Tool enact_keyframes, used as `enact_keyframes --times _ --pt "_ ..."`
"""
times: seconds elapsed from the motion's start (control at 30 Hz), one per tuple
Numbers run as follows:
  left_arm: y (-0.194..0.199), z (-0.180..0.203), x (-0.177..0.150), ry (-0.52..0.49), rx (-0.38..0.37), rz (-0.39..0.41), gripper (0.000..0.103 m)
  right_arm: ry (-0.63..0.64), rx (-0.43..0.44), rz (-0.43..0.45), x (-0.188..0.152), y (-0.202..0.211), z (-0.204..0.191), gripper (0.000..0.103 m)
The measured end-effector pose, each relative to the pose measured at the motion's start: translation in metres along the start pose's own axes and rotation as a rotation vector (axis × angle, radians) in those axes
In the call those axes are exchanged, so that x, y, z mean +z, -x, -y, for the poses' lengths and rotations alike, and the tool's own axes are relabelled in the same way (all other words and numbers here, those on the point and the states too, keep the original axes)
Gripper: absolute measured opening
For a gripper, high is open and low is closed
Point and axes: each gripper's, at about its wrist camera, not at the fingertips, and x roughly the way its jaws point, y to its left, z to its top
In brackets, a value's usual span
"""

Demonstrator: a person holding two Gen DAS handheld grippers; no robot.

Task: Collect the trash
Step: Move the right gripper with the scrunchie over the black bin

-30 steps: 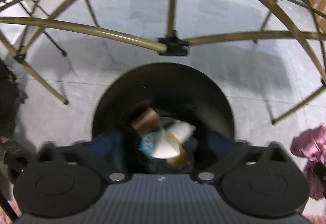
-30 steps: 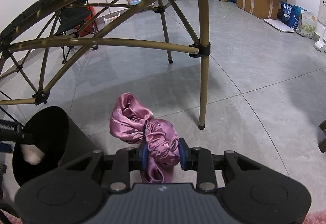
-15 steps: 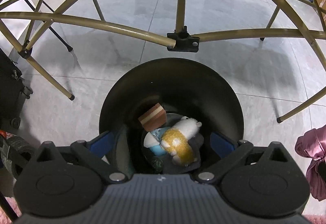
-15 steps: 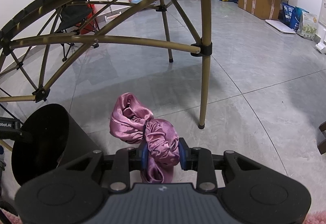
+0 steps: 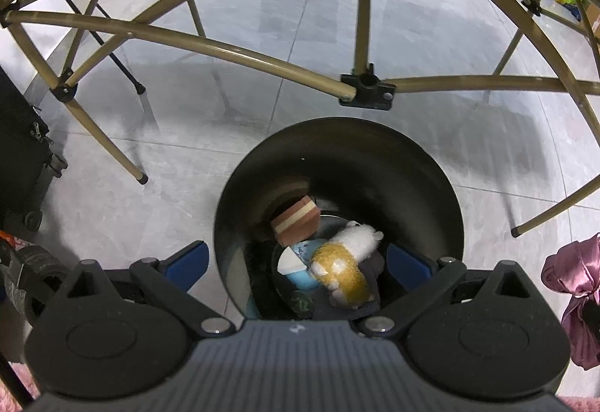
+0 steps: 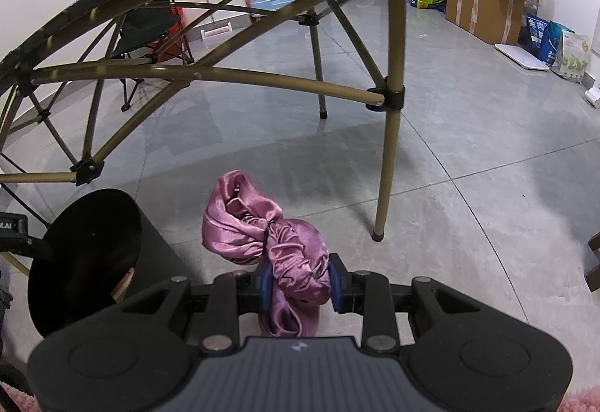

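A black round bin [image 5: 337, 149] stands on the grey floor, seen from above in the left wrist view. At its bottom lie a yellow-and-white plush toy [image 5: 343, 263], a brown-and-cream block [image 5: 296, 220] and a blue-and-white item [image 5: 296, 263]. My left gripper [image 5: 296, 260] hovers over the bin's near rim, open, its blue pads wide apart with nothing between them. My right gripper [image 6: 298, 282] is shut on a crumpled pink satin cloth [image 6: 262, 228], held above the floor to the right of the bin [image 6: 82, 254]. The cloth [image 5: 573, 284] also shows at the right edge of the left wrist view.
A folding table's tan metal legs and braces [image 6: 390, 157] arch over both views, with a black joint [image 5: 367, 91] just beyond the bin. Cardboard boxes and bags [image 6: 487, 6] line the far right wall. A folding chair [image 6: 150, 33] stands far left. Dark gear [image 5: 22, 164] sits left.
The plush toy has dropped from blurred mid-fall to rest at the bin's bottom. The left gripper has drawn back and up a little. The right gripper still holds the pink cloth.
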Motion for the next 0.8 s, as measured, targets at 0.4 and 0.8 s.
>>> enact_keyframes --times 0.4,0.8 --pt "0.014 -0.032 0.002 0.055 -0.019 0.024 0.103 0.056 0.022 0.011 0.002 0.008 -0.034 0.029" --pt "0.021 -0.059 0.001 0.095 -0.022 0.038 0.103 0.103 0.064 0.015 0.007 0.011 -0.072 0.029"
